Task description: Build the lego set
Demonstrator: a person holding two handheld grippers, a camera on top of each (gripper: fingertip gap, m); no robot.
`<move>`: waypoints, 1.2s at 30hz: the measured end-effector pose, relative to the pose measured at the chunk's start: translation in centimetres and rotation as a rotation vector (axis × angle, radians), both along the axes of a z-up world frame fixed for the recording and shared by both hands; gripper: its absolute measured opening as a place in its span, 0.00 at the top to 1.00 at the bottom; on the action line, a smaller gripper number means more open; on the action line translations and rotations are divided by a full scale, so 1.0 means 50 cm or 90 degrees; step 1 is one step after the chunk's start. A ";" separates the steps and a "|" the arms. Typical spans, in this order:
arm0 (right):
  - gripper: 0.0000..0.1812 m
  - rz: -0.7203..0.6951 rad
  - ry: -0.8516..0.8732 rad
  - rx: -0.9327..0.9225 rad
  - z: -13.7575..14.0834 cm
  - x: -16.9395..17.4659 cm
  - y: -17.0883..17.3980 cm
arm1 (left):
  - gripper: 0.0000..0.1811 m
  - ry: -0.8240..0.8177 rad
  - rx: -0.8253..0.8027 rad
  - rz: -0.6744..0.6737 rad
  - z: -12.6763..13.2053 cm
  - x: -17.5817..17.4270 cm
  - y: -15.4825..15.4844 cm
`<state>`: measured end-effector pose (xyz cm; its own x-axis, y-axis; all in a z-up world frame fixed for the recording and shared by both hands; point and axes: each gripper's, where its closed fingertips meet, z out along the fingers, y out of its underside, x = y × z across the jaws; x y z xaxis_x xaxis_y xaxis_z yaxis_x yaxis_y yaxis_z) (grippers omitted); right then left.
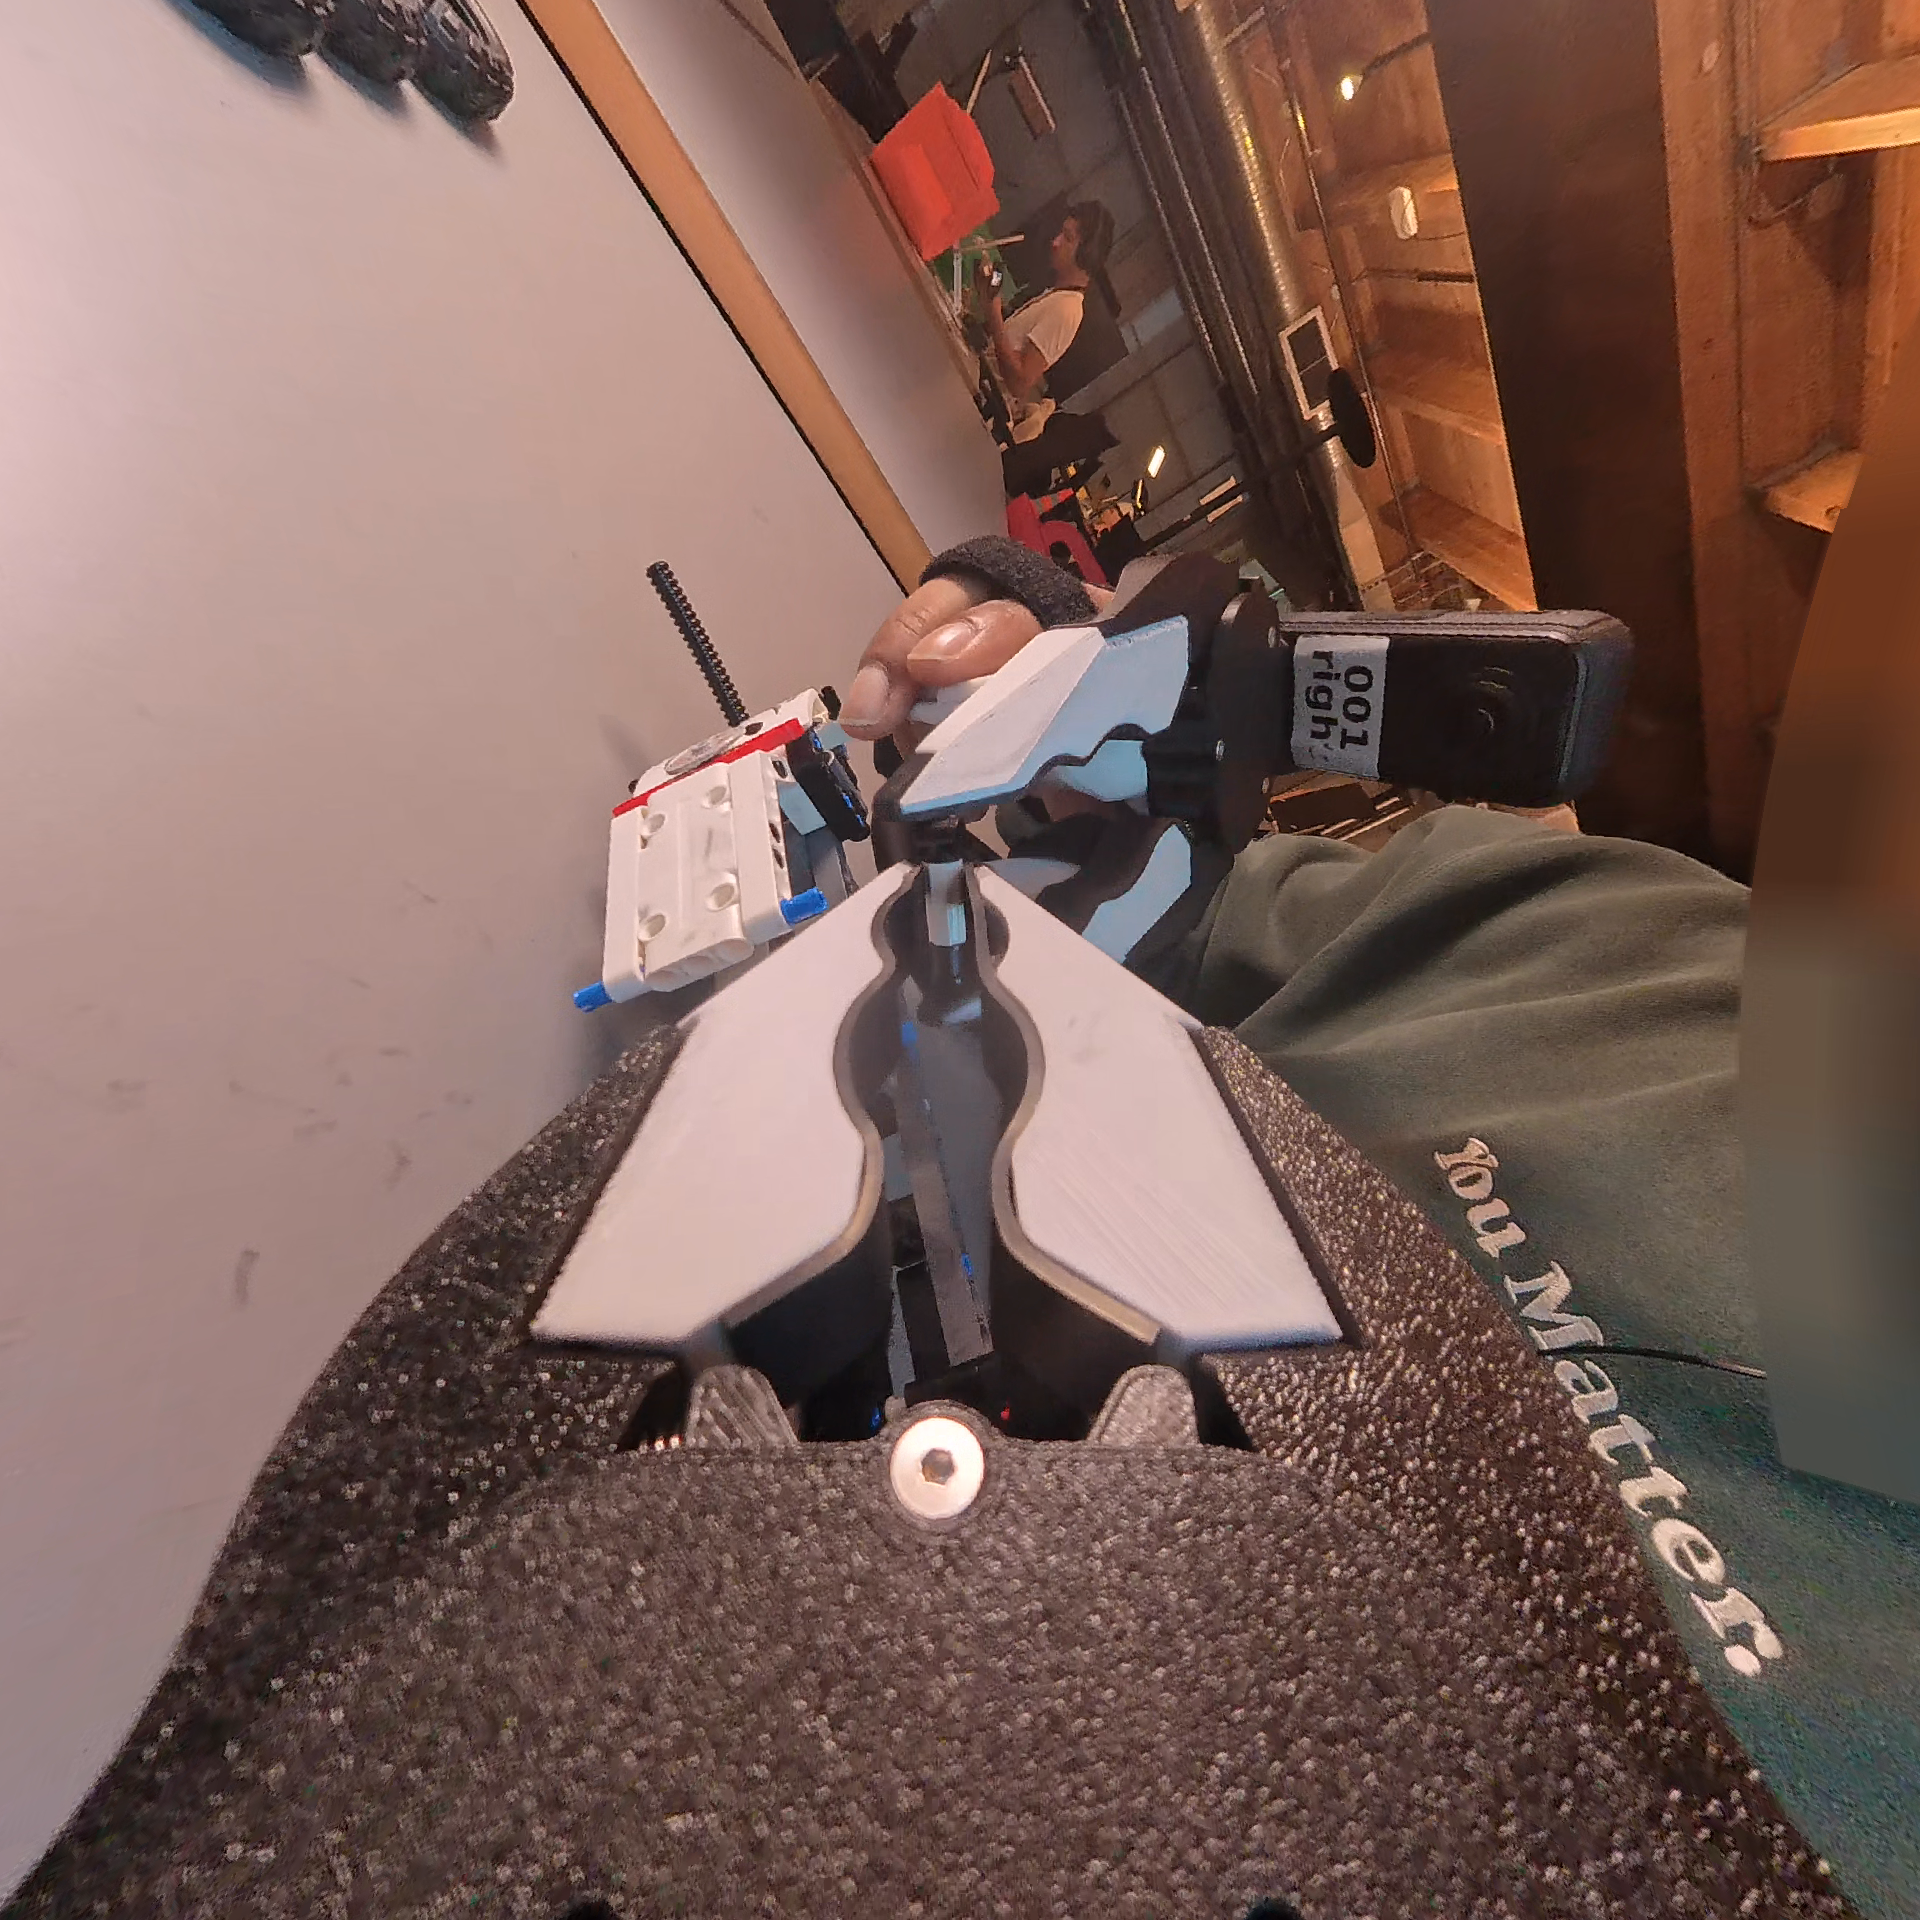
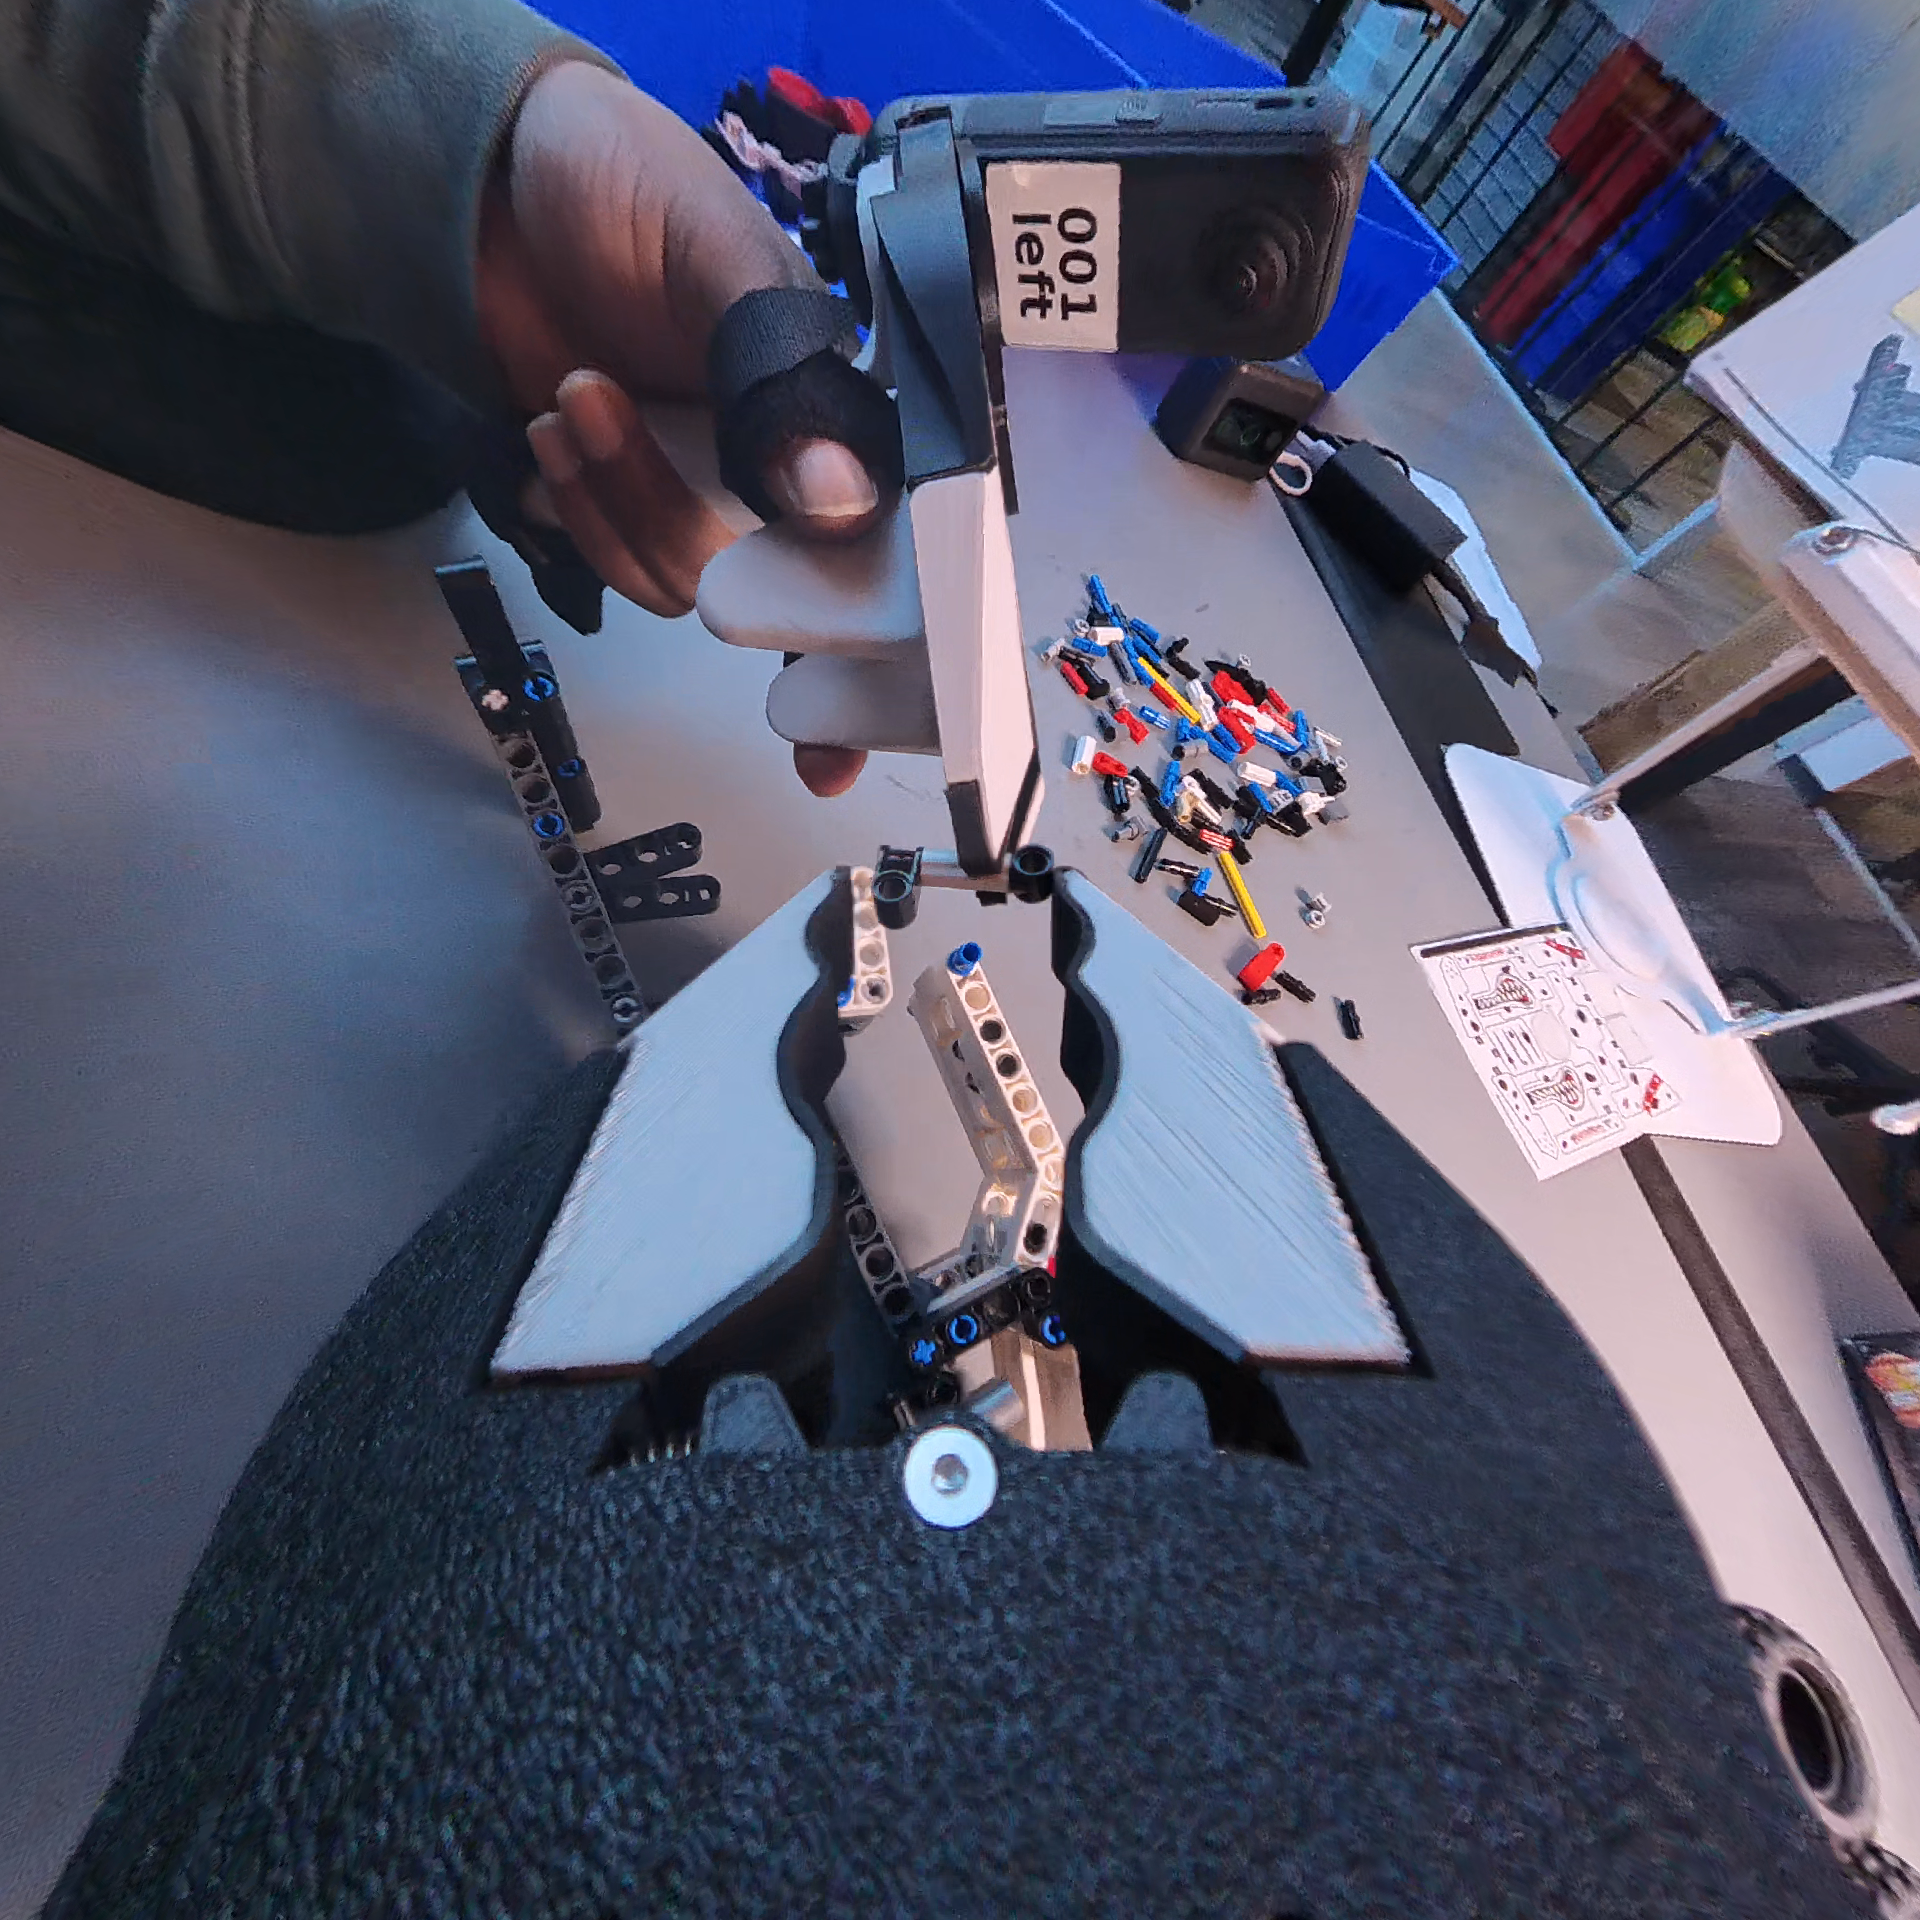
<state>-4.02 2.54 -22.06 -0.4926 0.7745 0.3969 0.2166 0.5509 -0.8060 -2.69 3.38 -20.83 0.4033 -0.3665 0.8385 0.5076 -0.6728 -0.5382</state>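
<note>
In the right wrist view, the loose pile of pieces [image 2: 1195, 748] lies on the surface [image 2: 1143, 499] right of centre, with the sticker sheet [image 2: 1538, 1049] to its lower right. A long beam [image 2: 551, 800] lies at left. The left gripper [image 2: 992, 868] hangs at centre, above the half-built frame [image 2: 997, 1122]

Left wrist view is tough: the black tyres [image 1: 384, 47] get chopped by the top edge, so no clean count. The left gripper [image 1: 940, 894] pinches a thin piece, but its far end disappears behind the right gripper [image 1: 935, 800]. A soft blurred patch covers the right edge. In the right wrist view, the loose parts pile [image 2: 1195, 727] is too tiny to sort out, the sticker sheet [image 2: 1538, 1049] has unreadably small art, and the blue bin [image 2: 1382, 239] is mostly hidden by the camera.
</note>
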 end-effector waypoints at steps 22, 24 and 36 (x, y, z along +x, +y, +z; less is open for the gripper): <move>0.80 0.006 -0.022 -0.015 -0.011 0.013 0.002 | 0.96 0.001 -0.030 -0.005 -0.019 0.007 -0.002; 0.82 -0.005 -0.025 0.006 -0.013 0.011 0.007 | 0.96 0.003 -0.034 -0.001 -0.022 0.007 0.000; 0.83 -0.005 -0.045 -0.046 -0.013 0.019 0.012 | 0.86 0.047 0.004 0.024 -0.009 -0.029 -0.002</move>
<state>-3.09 3.14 -22.71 -0.5112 0.8039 0.3041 0.2789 0.4898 -0.8260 -4.13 3.27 -21.27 0.4770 -0.3550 0.8040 0.4912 -0.6509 -0.5788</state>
